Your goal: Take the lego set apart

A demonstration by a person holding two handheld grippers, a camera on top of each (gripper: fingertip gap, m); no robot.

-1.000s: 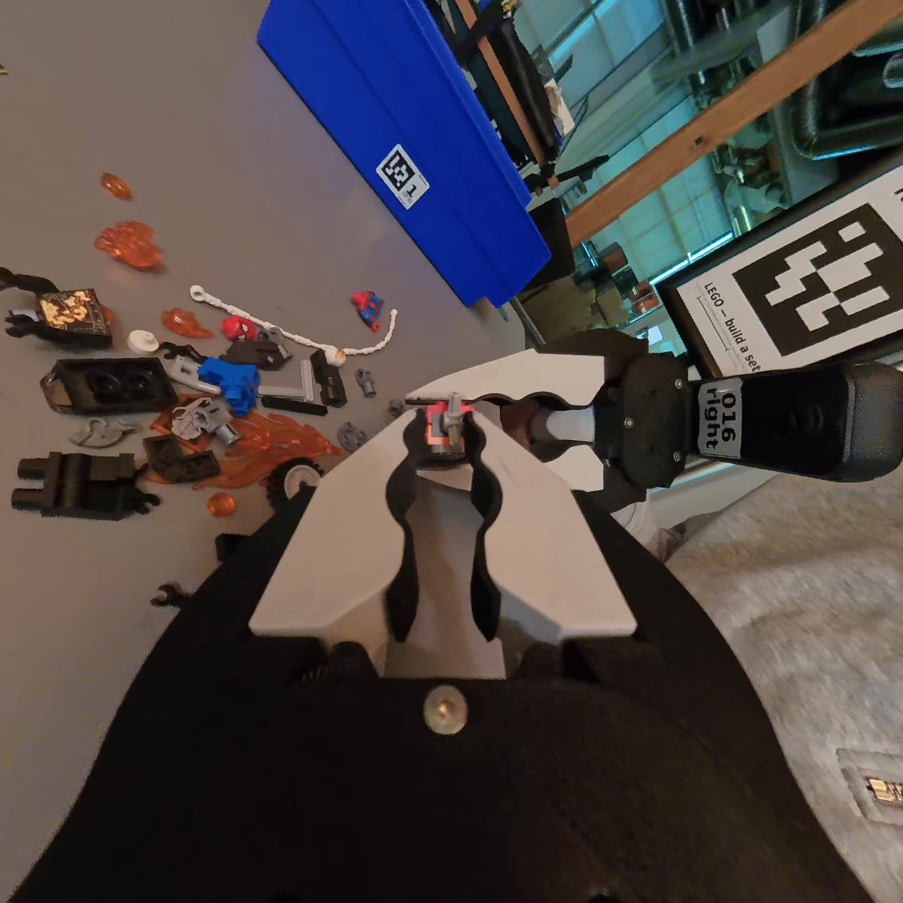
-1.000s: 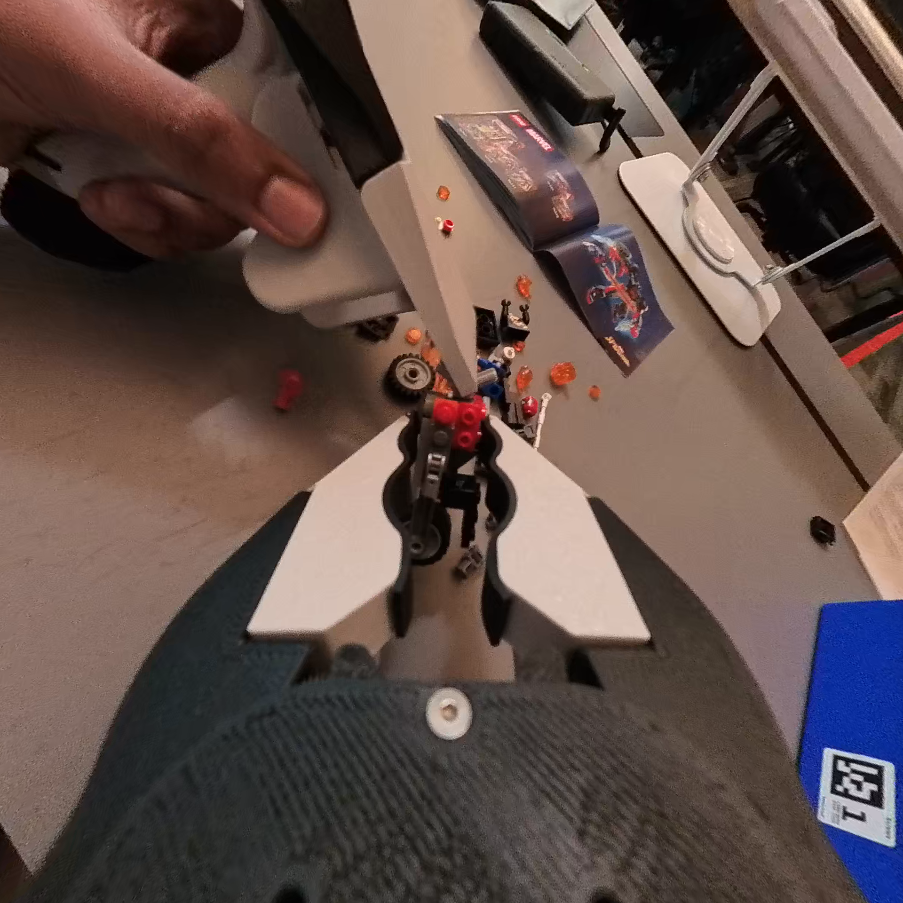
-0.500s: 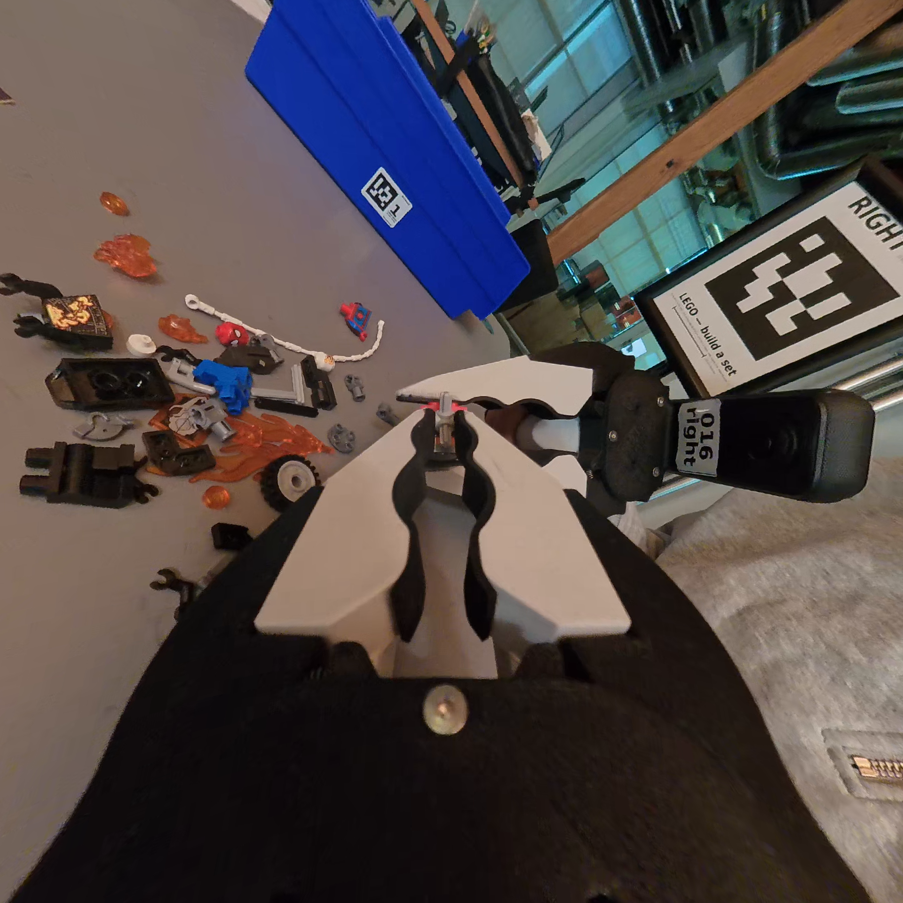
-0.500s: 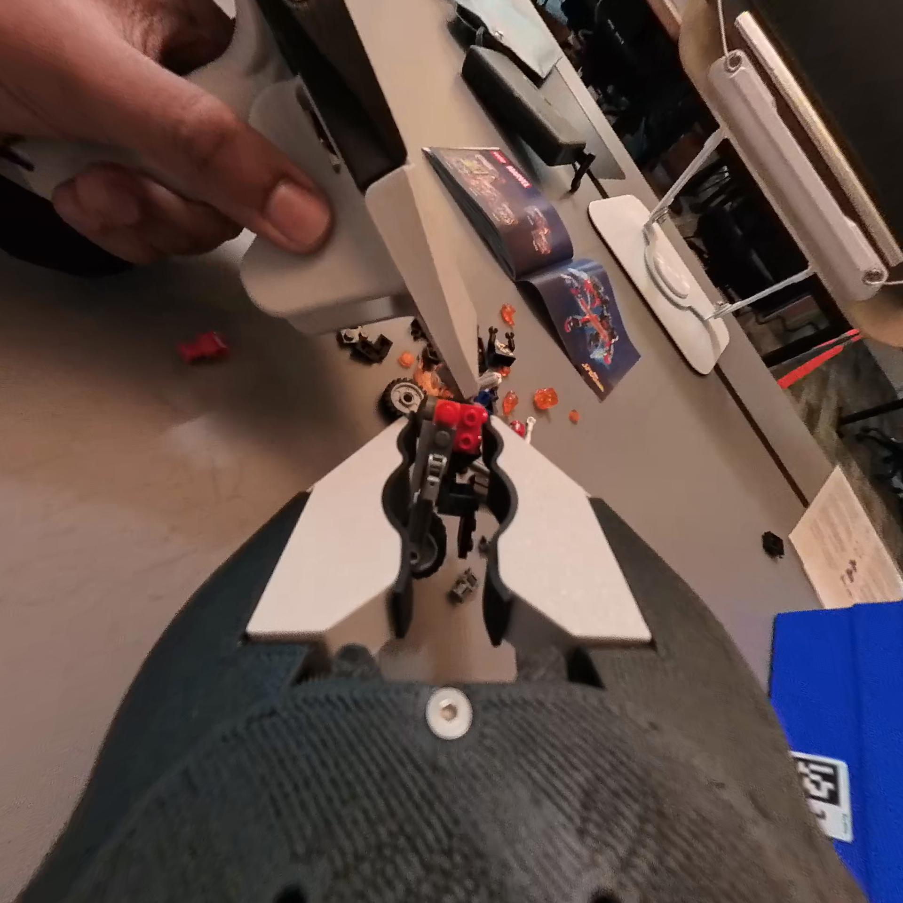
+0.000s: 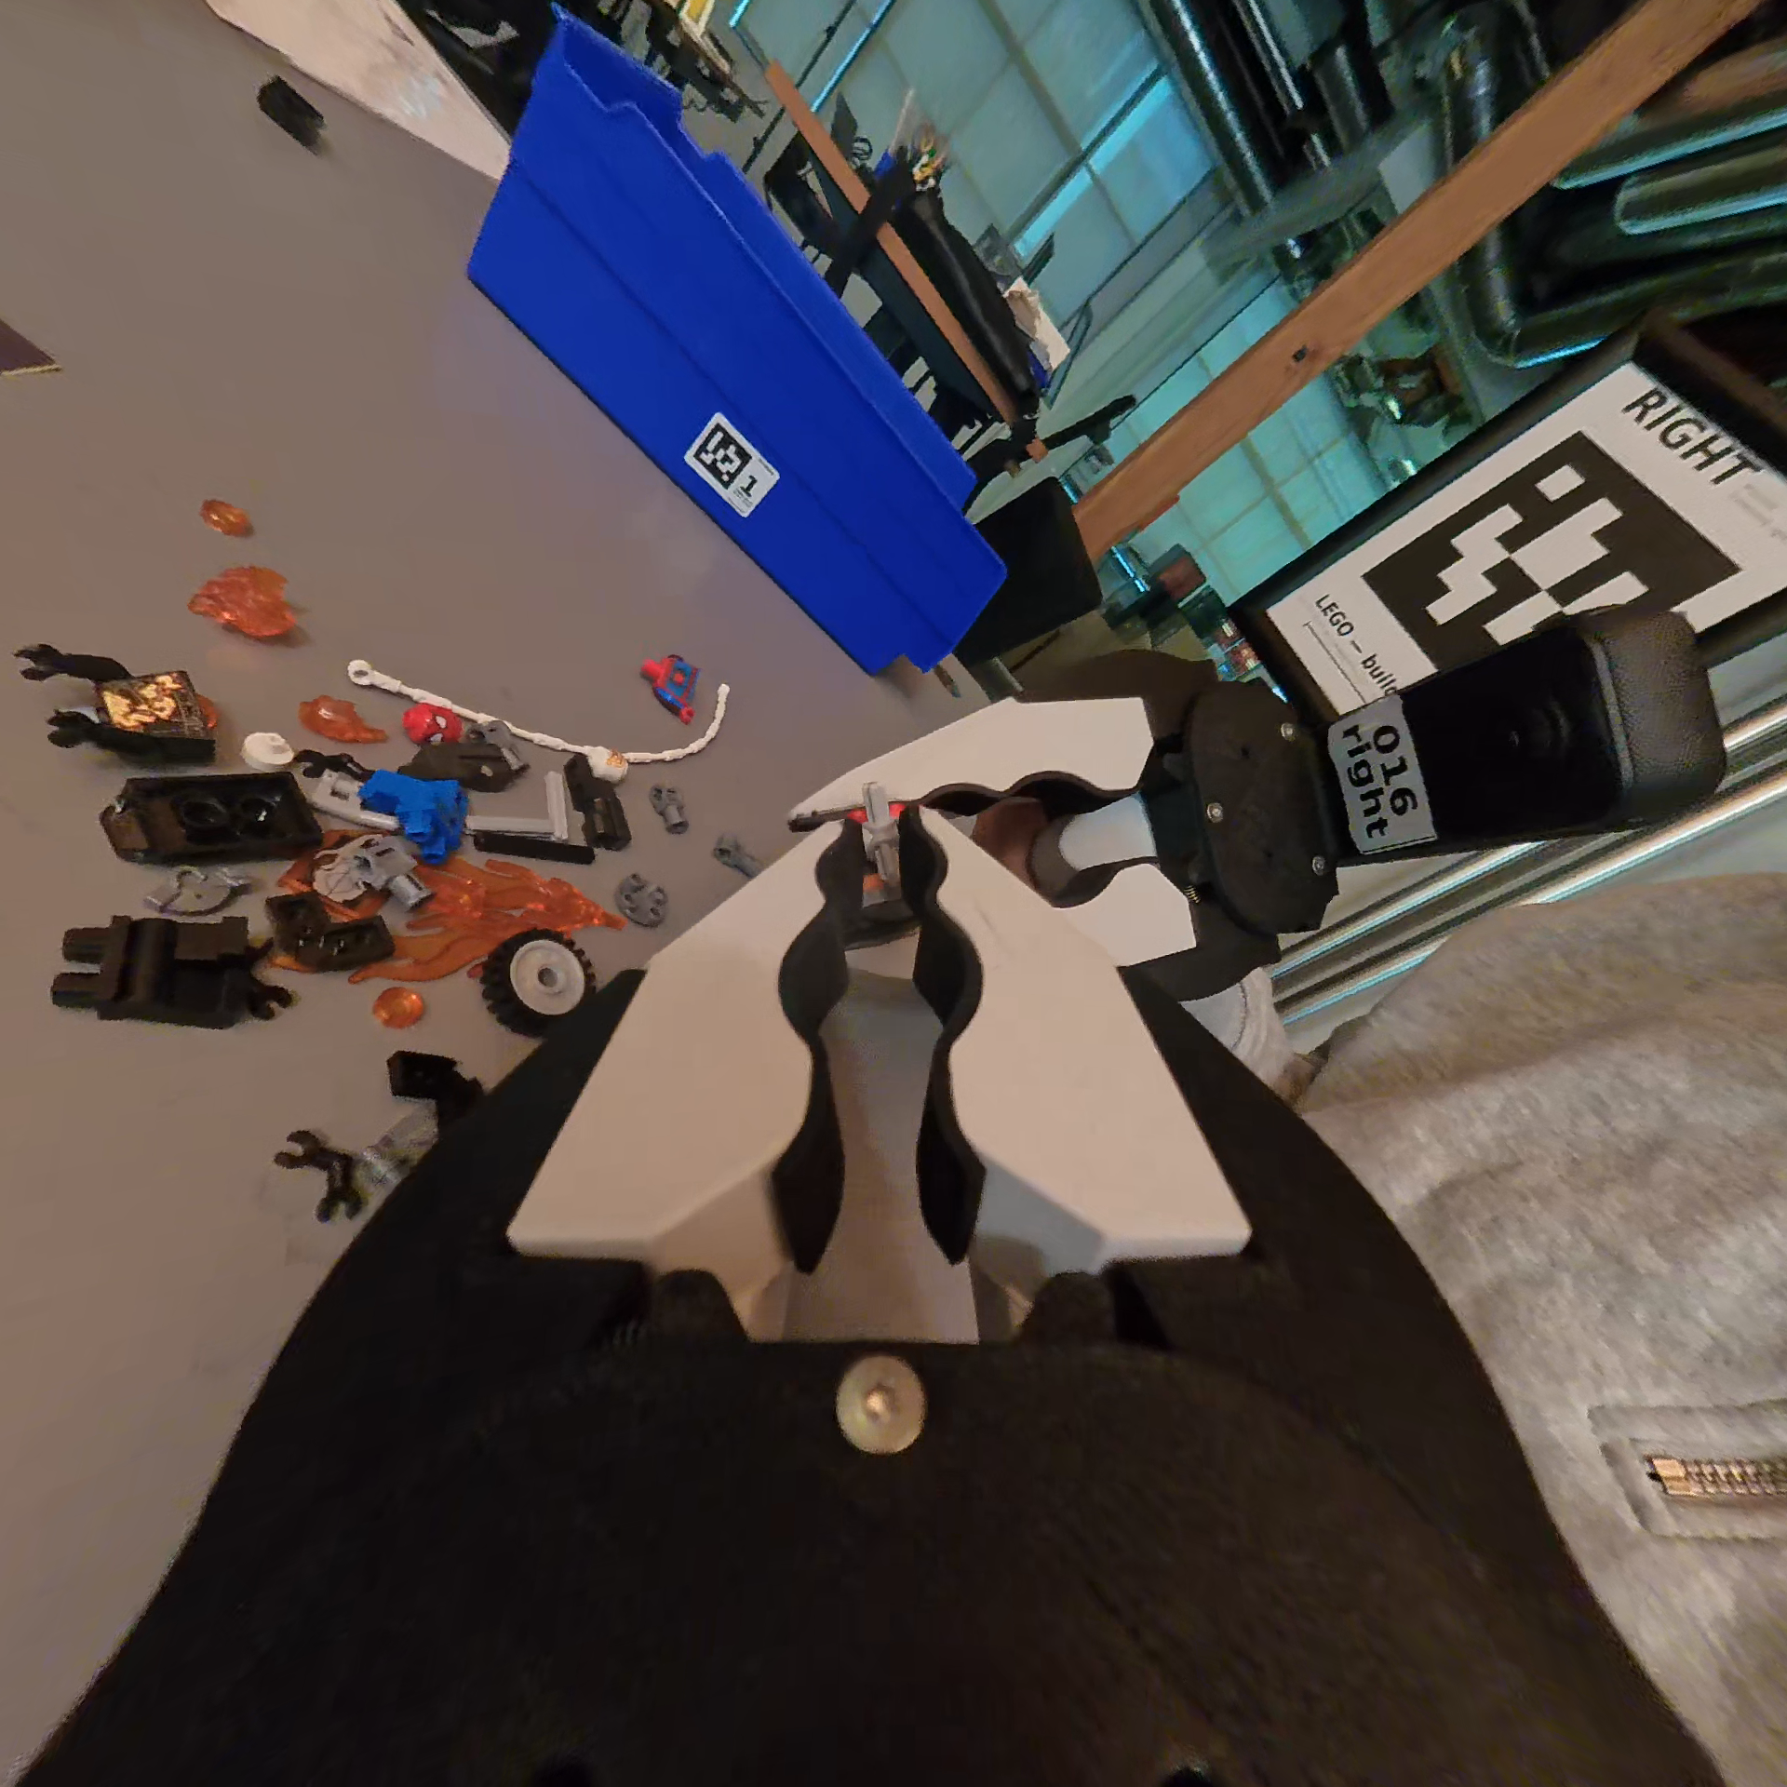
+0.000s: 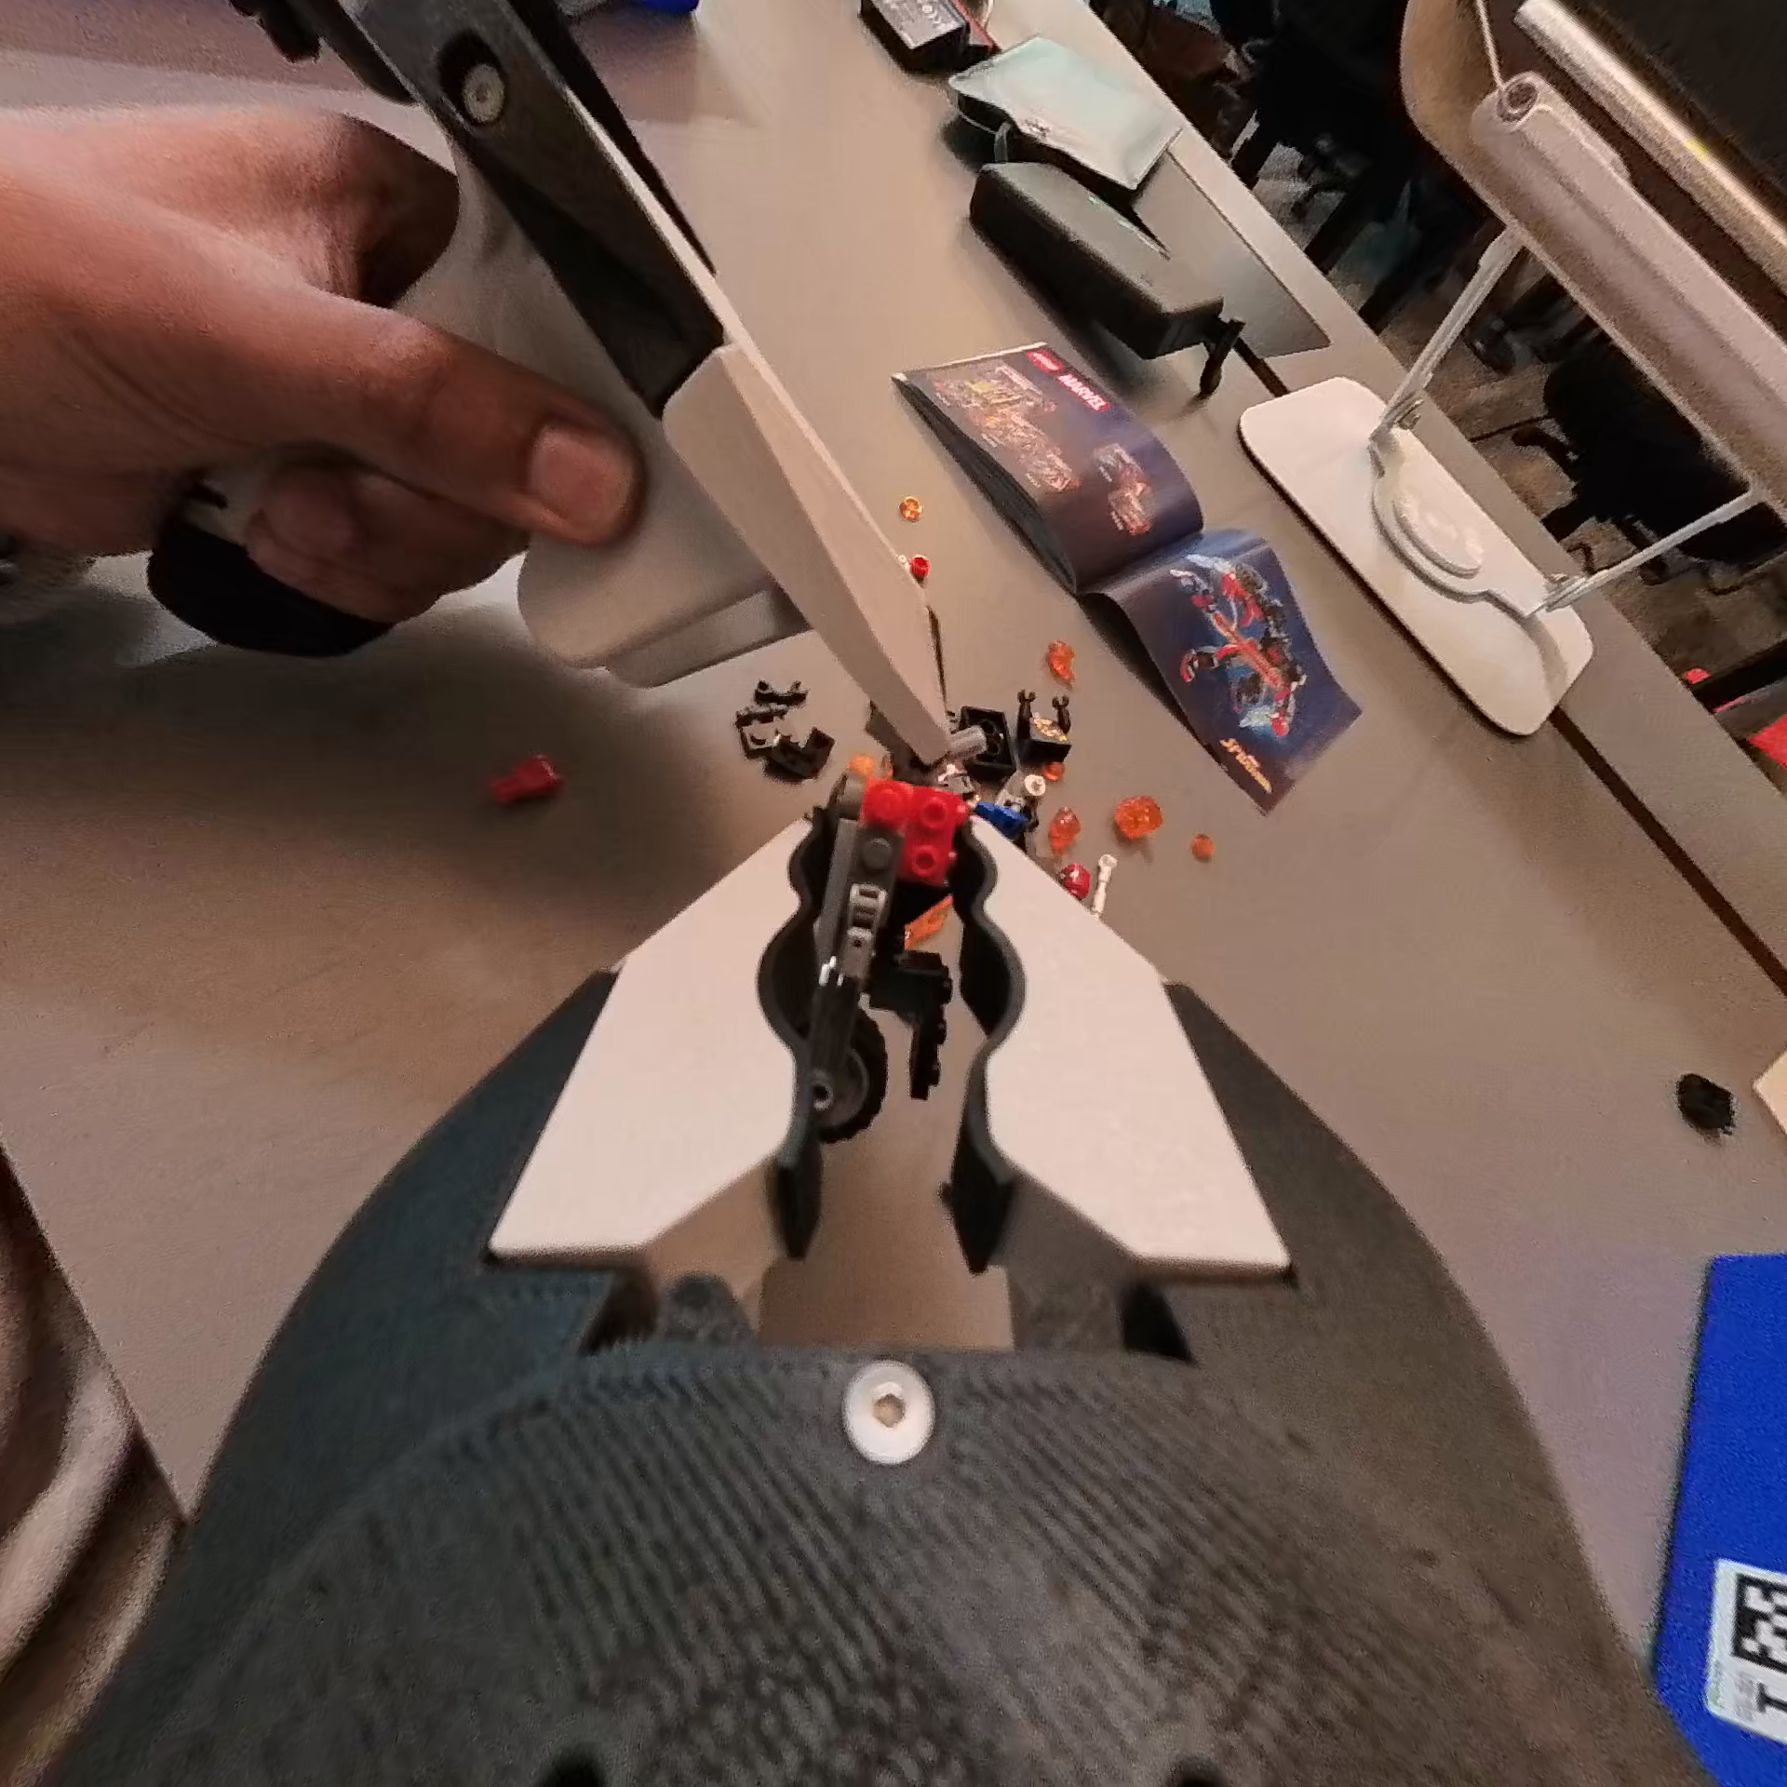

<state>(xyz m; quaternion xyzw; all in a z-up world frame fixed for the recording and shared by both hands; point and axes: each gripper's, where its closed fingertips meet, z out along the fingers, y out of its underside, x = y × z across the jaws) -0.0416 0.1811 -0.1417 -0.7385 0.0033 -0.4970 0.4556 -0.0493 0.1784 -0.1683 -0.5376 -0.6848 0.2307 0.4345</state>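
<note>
Now the right hand-held gripper [image 6: 885, 851] is clamped on the motorcycle frame [image 6: 870, 928]; the left hand-held gripper [image 5: 875, 846], closed on its grey pin [image 5: 878, 822], should pull straight, without twisting

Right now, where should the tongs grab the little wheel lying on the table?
Pinch the loose wheel across its black tyre, coming down from above. It seems to lie nearly flat, grey hub up, so the round tyre offers two opposite sides. Keep clear of the orange flame piece beside it. But the left tongs hold a grey pin, the right tongs the bike piece.
</note>
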